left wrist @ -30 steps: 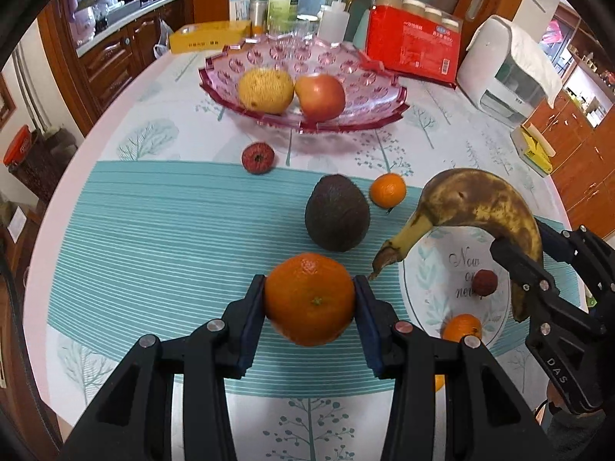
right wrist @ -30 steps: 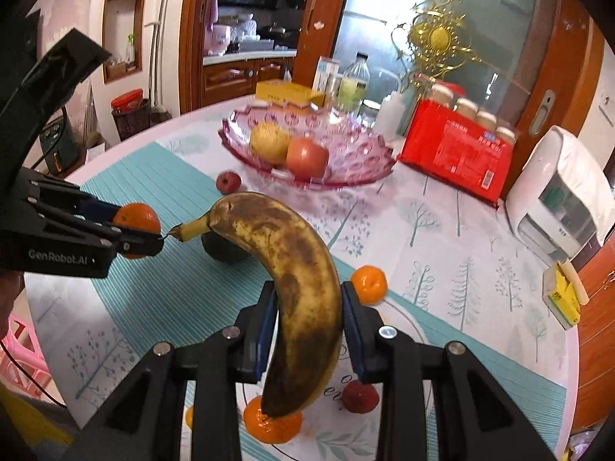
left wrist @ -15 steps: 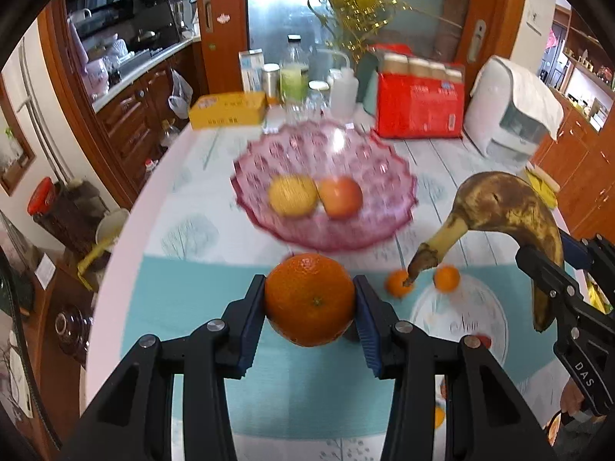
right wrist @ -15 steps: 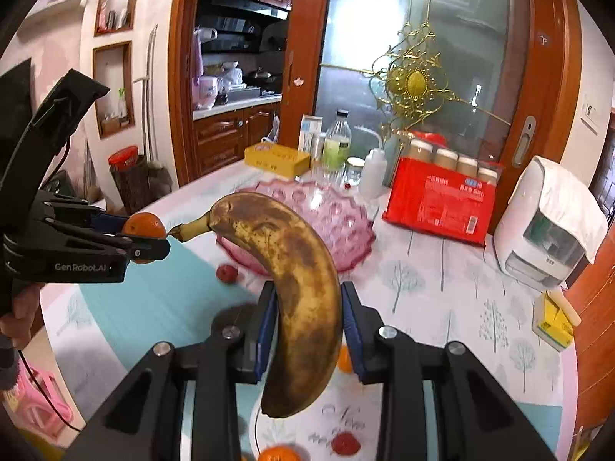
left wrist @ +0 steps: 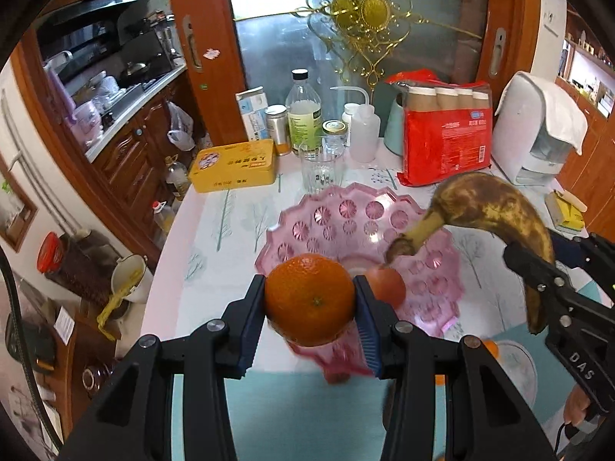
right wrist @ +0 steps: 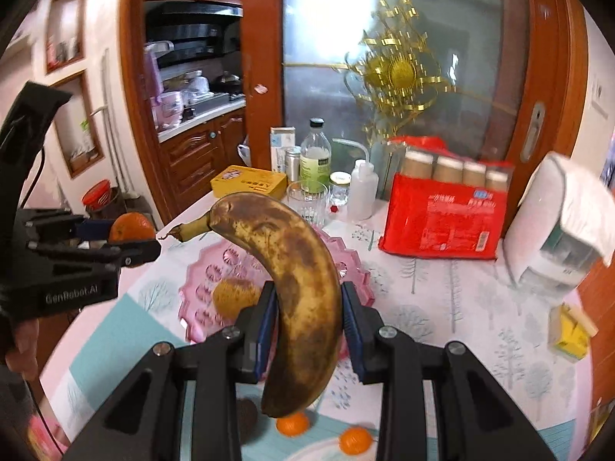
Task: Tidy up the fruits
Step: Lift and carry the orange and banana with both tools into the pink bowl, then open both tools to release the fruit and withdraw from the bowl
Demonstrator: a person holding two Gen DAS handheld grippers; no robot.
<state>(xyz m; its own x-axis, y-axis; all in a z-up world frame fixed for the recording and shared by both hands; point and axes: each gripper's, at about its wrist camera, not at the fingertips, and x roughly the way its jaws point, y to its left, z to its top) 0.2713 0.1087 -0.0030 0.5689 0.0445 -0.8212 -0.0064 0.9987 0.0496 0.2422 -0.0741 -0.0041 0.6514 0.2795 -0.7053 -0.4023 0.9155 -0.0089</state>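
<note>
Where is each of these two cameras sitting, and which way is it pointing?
Left wrist: sits on the left gripper, looking along its fingers and down at the pink bowl; it holds an orange, and the right gripper shows at the side.
Right wrist: sits on the right gripper, holding a banana, facing the table's far clutter; the left gripper and a hand show at the left.
Shared: bowl, both fruits, red package, yellow box.

Both grippers now hang over the pink glass bowl (left wrist: 430,269) rather than low over the teal placemat (left wrist: 300,415). The left gripper (left wrist: 309,303) carries its orange (left wrist: 309,299) above the near rim, and the right gripper (right wrist: 307,319) brings the banana (right wrist: 296,292) (brown-spotted) alongside, stem over the bowl.
</note>
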